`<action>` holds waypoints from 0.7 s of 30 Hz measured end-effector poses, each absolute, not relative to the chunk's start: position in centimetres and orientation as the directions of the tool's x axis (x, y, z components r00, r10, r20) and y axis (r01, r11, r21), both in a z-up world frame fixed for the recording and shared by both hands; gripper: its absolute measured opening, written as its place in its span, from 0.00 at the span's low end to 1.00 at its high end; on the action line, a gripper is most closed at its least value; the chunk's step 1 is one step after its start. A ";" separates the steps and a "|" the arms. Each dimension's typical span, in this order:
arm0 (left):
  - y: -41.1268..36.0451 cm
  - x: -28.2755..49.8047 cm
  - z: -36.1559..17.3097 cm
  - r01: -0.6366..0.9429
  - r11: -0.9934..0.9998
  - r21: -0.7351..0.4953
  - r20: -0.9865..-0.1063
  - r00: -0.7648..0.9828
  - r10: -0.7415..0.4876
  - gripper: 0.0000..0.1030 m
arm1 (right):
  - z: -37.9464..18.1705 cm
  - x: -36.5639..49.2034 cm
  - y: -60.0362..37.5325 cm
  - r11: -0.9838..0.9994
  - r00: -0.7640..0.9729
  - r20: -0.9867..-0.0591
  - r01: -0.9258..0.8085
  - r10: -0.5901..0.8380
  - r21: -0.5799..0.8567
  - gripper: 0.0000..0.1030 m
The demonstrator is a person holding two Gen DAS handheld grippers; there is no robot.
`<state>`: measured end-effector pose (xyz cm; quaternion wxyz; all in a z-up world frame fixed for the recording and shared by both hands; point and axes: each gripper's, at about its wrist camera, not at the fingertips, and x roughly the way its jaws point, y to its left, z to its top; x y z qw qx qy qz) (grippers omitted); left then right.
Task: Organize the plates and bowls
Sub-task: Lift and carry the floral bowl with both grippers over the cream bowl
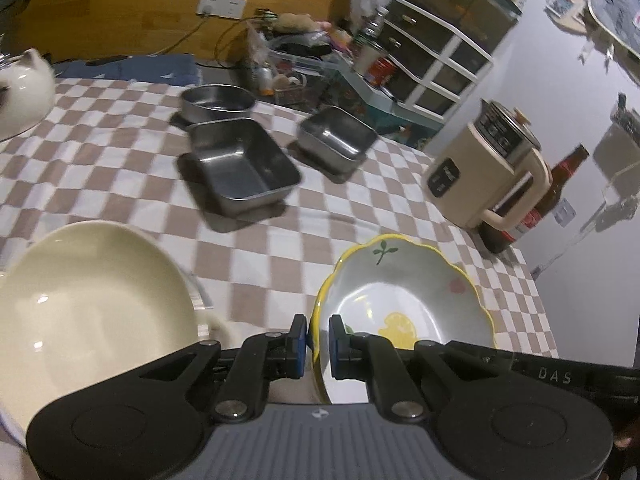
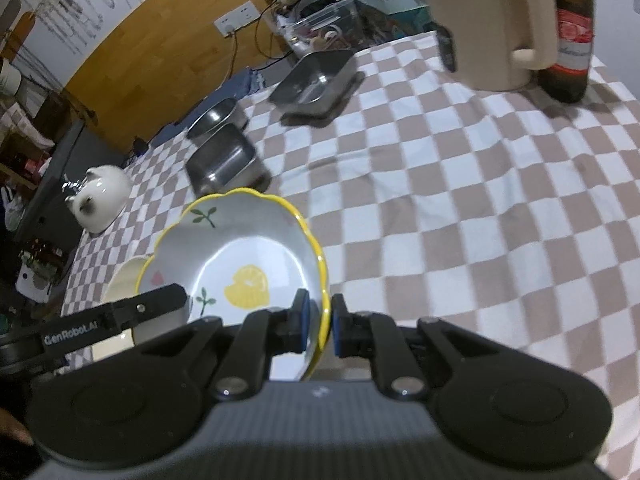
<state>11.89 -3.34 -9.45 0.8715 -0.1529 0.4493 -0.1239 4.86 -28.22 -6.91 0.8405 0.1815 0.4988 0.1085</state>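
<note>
You hold a scalloped, yellow-rimmed bowl (image 1: 404,300) w/ lemon print above the checked tablecloth (image 1: 340,216): left gripper (image 1: 318,334) & right gripper (image 2: 320,318) each clamp its rim, opposite sides.

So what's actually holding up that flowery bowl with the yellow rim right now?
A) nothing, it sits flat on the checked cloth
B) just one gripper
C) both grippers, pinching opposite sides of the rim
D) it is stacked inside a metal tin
C: the left gripper clamps one edge of the yellow-rimmed bowl, and the right gripper clamps the other edge, with the left gripper's arm showing across the bowl in the right wrist view.
</note>
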 end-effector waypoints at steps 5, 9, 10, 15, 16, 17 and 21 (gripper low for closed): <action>0.7 10.9 -9.4 0.050 0.922 -0.384 -0.739 0.582 -0.339 0.11 | -6.7 4.8 -24.5 0.911 0.459 -0.803 -0.036 0.381 0.411 0.13; 3.8 10.0 -9.3 0.023 0.926 -0.378 -0.743 0.589 -0.317 0.11 | -6.7 4.7 -22.0 0.908 0.444 -0.803 -0.067 0.398 0.413 0.13; 4.5 9.9 -9.3 0.015 0.926 -0.378 -0.743 0.592 -0.313 0.11 | -6.8 4.8 -21.3 0.908 0.441 -0.802 -0.074 0.401 0.413 0.13; 7.6 9.3 -9.3 -0.012 0.926 -0.376 -0.742 0.602 -0.294 0.11 | -7.2 5.2 -18.2 0.904 0.429 -0.801 -0.102 0.417 0.416 0.14; 8.2 9.2 -9.4 -0.014 0.927 -0.376 -0.742 0.604 -0.292 0.11 | -7.3 5.3 -17.7 0.903 0.427 -0.801 -0.106 0.419 0.416 0.14; 8.7 9.2 -9.4 -0.016 0.927 -0.375 -0.742 0.605 -0.290 0.11 | -7.5 5.6 -17.3 0.903 0.425 -0.801 -0.109 0.421 0.416 0.14; 10.5 9.2 -9.3 -0.017 0.927 -0.376 -0.737 0.611 -0.288 0.11 | -7.6 5.8 -15.5 0.902 0.421 -0.803 -0.115 0.423 0.415 0.14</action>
